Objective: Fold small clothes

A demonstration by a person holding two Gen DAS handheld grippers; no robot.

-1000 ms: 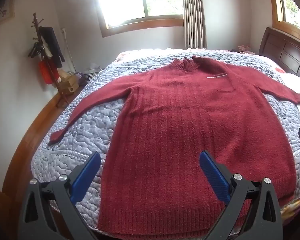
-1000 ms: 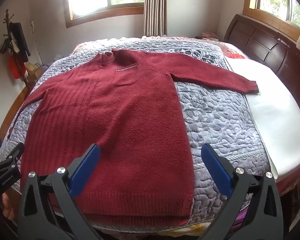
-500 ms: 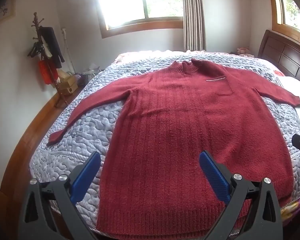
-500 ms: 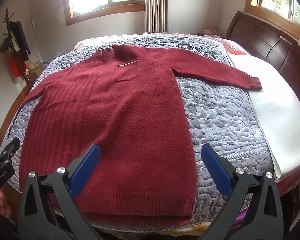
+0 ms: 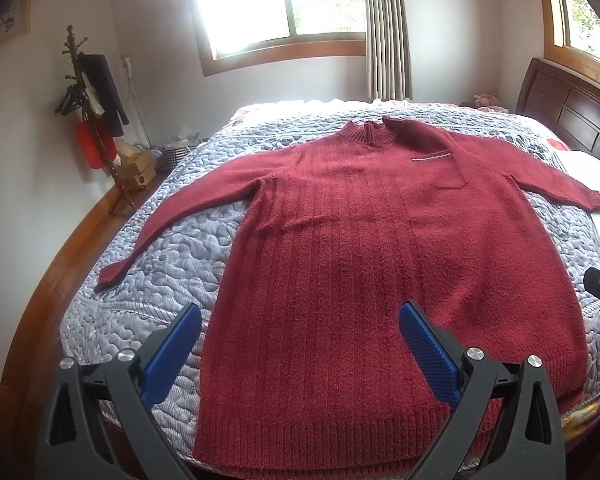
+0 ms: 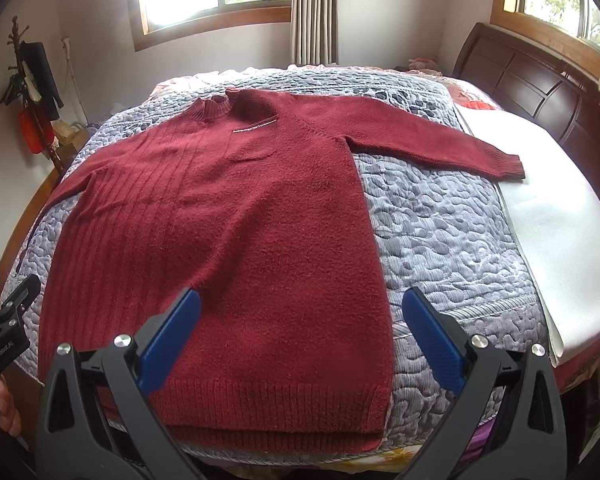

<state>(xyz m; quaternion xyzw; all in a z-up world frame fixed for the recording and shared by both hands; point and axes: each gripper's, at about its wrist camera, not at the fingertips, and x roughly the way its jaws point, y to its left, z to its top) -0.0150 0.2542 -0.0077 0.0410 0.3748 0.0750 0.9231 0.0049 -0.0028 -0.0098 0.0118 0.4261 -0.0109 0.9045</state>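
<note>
both wrist views facing sweater (image 5: 364,264), bed-foot

sweater (image 5: 380,264) on quilt (image 5: 172,264), headboard (image 6: 532,80) right

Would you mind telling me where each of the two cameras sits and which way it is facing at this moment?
Left wrist: on the open left gripper at the bed's foot, facing the window across the red sweater; the right gripper's edge shows at far right.
Right wrist: on the open right gripper, further right, facing likewise; the left gripper and a hand show at left.
Shared: sweater, quilt, headboard, coat rack.
</note>
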